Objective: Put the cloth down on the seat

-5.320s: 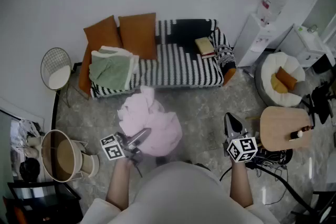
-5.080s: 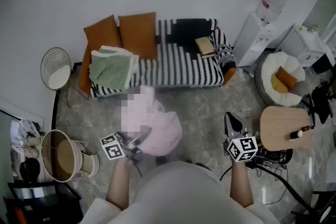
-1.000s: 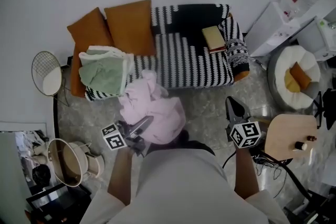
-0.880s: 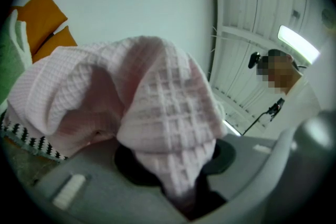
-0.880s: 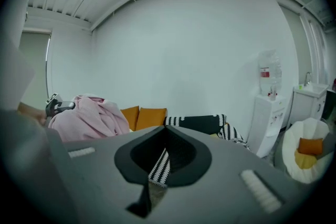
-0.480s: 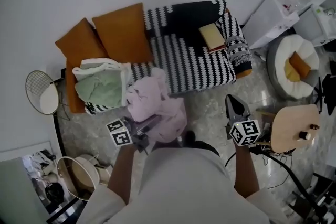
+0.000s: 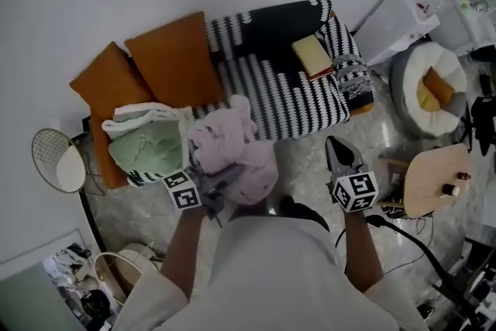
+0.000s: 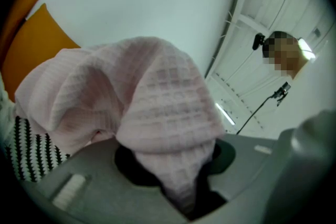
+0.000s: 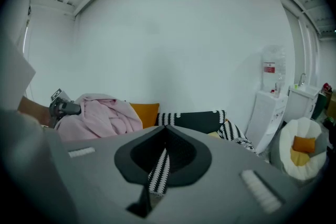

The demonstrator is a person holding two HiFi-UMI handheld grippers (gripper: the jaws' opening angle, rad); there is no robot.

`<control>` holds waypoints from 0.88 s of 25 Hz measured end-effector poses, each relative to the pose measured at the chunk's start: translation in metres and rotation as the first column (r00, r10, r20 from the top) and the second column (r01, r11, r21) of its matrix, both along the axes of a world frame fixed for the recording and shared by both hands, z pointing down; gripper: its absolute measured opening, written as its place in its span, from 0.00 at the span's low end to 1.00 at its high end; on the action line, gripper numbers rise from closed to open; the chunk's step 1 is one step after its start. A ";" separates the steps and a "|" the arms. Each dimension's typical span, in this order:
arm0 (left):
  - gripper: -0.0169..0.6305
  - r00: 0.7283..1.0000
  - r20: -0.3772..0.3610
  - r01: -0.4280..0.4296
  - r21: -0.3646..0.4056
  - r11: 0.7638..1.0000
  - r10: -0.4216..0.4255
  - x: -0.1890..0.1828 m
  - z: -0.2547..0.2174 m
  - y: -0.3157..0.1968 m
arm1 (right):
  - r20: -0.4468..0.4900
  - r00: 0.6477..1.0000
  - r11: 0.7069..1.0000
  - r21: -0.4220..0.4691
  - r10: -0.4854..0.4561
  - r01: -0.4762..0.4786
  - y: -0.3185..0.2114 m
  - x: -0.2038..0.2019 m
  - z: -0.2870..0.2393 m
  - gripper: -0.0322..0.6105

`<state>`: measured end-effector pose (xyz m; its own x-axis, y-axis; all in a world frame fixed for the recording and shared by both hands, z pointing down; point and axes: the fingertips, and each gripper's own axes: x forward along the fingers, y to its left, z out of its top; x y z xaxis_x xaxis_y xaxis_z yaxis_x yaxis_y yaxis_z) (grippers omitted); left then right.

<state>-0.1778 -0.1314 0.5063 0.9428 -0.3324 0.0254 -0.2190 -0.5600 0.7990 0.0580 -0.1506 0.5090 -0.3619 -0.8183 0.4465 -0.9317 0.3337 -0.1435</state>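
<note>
A crumpled pink waffle cloth (image 7: 232, 151) hangs in the air over the front edge of the black-and-white striped sofa seat (image 7: 298, 101). My left gripper (image 7: 221, 184) is shut on its lower part. In the left gripper view the cloth (image 8: 131, 92) bulges up from between the jaws of the left gripper (image 8: 173, 165) and hides most of the scene. My right gripper (image 7: 335, 142) is shut and holds nothing, a short way in front of the sofa's right half. The right gripper view shows the right gripper (image 9: 165, 131), the cloth (image 9: 102, 113) to the left and the sofa (image 9: 194, 119) ahead.
Two orange cushions (image 7: 174, 58) and a folded green blanket (image 7: 147, 147) fill the sofa's left end. A yellowish book (image 7: 312, 56) lies at its right. A water dispenser (image 7: 403, 8), a white pouf (image 7: 430, 85), a round wooden table (image 7: 434, 178) and floor cables (image 7: 411, 236) stand at the right.
Both grippers and the pink cloth have moved closer to the sofa. The cloth now overlaps the seat's front edge beside the green blanket. The left grip is unchanged.
</note>
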 end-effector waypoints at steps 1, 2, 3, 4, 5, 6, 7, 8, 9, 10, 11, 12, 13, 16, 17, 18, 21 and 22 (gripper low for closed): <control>0.28 1.000 0.004 -0.007 -0.006 1.000 0.007 -0.004 0.005 -0.007 | -0.012 1.000 1.000 -0.005 0.004 -0.004 -0.006 -0.005 0.001 0.05; 0.28 1.000 0.011 -0.016 -0.012 1.000 0.016 -0.007 0.011 -0.014 | -0.020 1.000 1.000 -0.009 0.008 -0.008 -0.011 -0.009 0.001 0.05; 0.28 0.999 0.019 -0.026 -0.016 1.000 0.026 -0.010 0.018 -0.020 | -0.025 1.000 1.000 -0.011 0.012 -0.012 -0.016 -0.013 0.001 0.05; 0.28 0.999 0.027 -0.038 -0.020 0.999 0.039 -0.013 0.024 -0.025 | -0.027 1.000 1.000 -0.012 0.016 -0.017 -0.021 -0.016 0.000 0.05; 0.28 0.998 0.033 -0.050 -0.025 0.998 0.051 -0.015 0.028 -0.030 | -0.028 0.999 1.000 -0.014 0.021 -0.022 -0.026 -0.019 0.000 0.05; 0.28 0.997 0.039 -0.062 -0.031 0.998 0.063 -0.016 0.032 -0.034 | -0.028 0.999 1.000 -0.015 0.026 -0.026 -0.030 -0.021 0.001 0.05; 0.28 0.996 0.044 -0.072 -0.037 0.997 0.074 -0.017 0.034 -0.038 | -0.029 0.999 0.999 -0.018 0.030 -0.030 -0.033 -0.023 0.001 0.05; 0.28 0.995 0.048 -0.081 -0.041 0.996 0.083 -0.016 0.037 -0.042 | -0.030 0.999 0.999 -0.021 0.032 -0.033 -0.036 -0.024 0.002 0.05; 0.28 0.995 0.050 -0.089 -0.044 0.995 0.091 -0.015 0.040 -0.046 | -0.031 0.999 0.999 -0.025 0.033 -0.034 -0.038 -0.025 0.004 0.05; 0.28 0.994 0.052 -0.095 -0.047 0.994 0.097 -0.014 0.042 -0.050 | -0.033 0.999 0.999 -0.030 0.033 -0.034 -0.040 -0.025 0.006 0.05; 0.28 0.993 0.053 -0.098 -0.049 0.994 0.101 -0.012 0.044 -0.055 | -0.035 0.999 0.999 -0.036 0.033 -0.034 -0.042 -0.025 0.008 0.05; 0.28 0.993 0.055 -0.100 -0.052 0.994 0.103 -0.010 0.047 -0.060 | -0.037 0.999 0.999 -0.042 0.032 -0.034 -0.045 -0.024 0.011 0.05; 0.28 0.993 0.056 -0.100 -0.055 0.994 0.103 -0.008 0.050 -0.065 | -0.037 0.999 0.998 -0.048 0.033 -0.034 -0.047 -0.023 0.014 0.05; 0.28 0.993 0.065 -0.095 -0.066 0.993 0.099 0.003 0.059 -0.079 | -0.028 0.999 0.997 -0.066 0.037 -0.039 -0.053 -0.016 0.024 0.05; 0.28 0.993 0.069 -0.094 -0.069 0.993 0.099 0.007 0.063 -0.085 | -0.025 0.999 0.997 -0.071 0.039 -0.040 -0.056 -0.013 0.028 0.05; 0.28 0.993 0.073 -0.092 -0.071 0.993 0.098 0.013 0.066 -0.090 | -0.021 0.999 0.996 -0.076 0.040 -0.041 -0.059 -0.009 0.032 0.05; 0.28 0.992 0.083 -0.088 -0.074 0.993 0.094 0.030 0.073 -0.104 | -0.009 0.999 0.995 -0.090 0.033 -0.034 -0.070 0.005 0.044 0.05; 0.28 0.992 0.085 -0.085 -0.074 0.994 0.091 0.035 0.074 -0.109 | -0.004 1.000 0.995 -0.093 0.027 -0.027 -0.075 0.009 0.047 0.05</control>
<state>-0.1424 -0.2404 0.5802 0.9613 -0.2430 0.1301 -0.2429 -0.5238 0.8165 0.0674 -0.2255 0.5565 -0.3385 -0.7825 0.5226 -0.9408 0.2934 -0.1701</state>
